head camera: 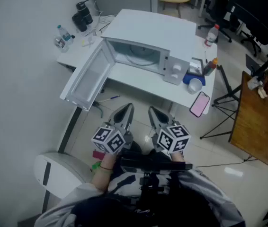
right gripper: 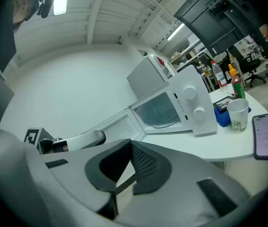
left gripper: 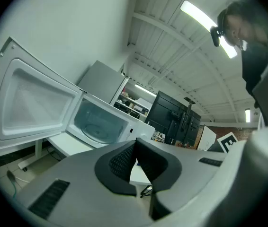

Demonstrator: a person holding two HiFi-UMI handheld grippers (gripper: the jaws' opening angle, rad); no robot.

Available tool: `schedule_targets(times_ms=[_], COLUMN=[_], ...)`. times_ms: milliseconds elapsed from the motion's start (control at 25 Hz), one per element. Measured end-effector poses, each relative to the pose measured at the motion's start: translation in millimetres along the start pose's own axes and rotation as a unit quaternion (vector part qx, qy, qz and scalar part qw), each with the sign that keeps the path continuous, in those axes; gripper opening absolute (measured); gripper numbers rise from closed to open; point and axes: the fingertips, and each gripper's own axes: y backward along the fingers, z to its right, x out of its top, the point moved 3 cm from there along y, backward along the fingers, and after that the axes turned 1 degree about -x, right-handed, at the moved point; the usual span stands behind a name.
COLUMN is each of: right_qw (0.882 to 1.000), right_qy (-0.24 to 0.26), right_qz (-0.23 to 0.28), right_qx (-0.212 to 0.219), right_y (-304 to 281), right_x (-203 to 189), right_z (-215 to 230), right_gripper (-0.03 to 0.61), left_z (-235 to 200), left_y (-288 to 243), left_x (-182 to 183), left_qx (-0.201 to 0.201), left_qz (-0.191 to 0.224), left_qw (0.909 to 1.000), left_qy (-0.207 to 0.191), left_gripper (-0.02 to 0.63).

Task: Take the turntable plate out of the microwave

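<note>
A white table (head camera: pixel 138 82) carries a boxy white microwave (head camera: pixel 153 30). Its door (head camera: pixel 89 77) is swung fully out to the left, leaving the cavity mouth unobstructed. Inside lies the turntable plate (head camera: pixel 141 55), round, glassy, flat and face up, with no long axis. Short of the table's front edge, the left gripper (head camera: pixel 126 111) and right gripper (head camera: pixel 154 113) point toward it, jaws pressed together on nothing.

The left gripper (head camera: pixel 126 110) and right gripper (head camera: pixel 153 113) sit side by side, fingers (left gripper: pixel 120 161) closed, empty.
</note>
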Motion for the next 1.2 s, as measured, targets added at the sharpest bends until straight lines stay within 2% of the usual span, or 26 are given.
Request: schedule_targets(times_ms=[280, 640, 800, 920, 1200], right_qw=[1.0, 0.997, 0.995, 0.99, 0.965], right_qy=[-0.017, -0.052, -0.077, -0.101, -0.225], right_qz=[-0.027, -0.03, -0.042, -0.058, -0.041], right_qx=[0.001, -0.042, -0.055, -0.085, -0.127], right_y=[-45.8, -150.9, -197.6, -224.3, -267.0], right_x=[0.7, 19.8, 22.3, 19.6, 18.5], right_z=[12.3, 37.5, 53.2, 73.4, 120.0], right_gripper=[0.006, 0.006, 0.019, 0.107, 0.156], left_z=[-35.4, -110.1, -137.1, -151.6, -165.3], left_y=[-24.5, -87.7, -108.6, -121.7, -145.0], left_x=[8.2, 56.3, 63.5, 58.6, 51.3], left_qx=[0.0, -0.055, -0.08, -0.098, -0.138], left_qz=[-0.015, -0.041, -0.064, -0.088, -0.126], left_qw=[0.9999, 0.9975, 0.9947, 0.9913, 0.9823], left_qy=[0.0, -0.015, -0.009, -0.003, 0.003], left_gripper=[0.008, 0.008, 0.008, 0.008, 0.008])
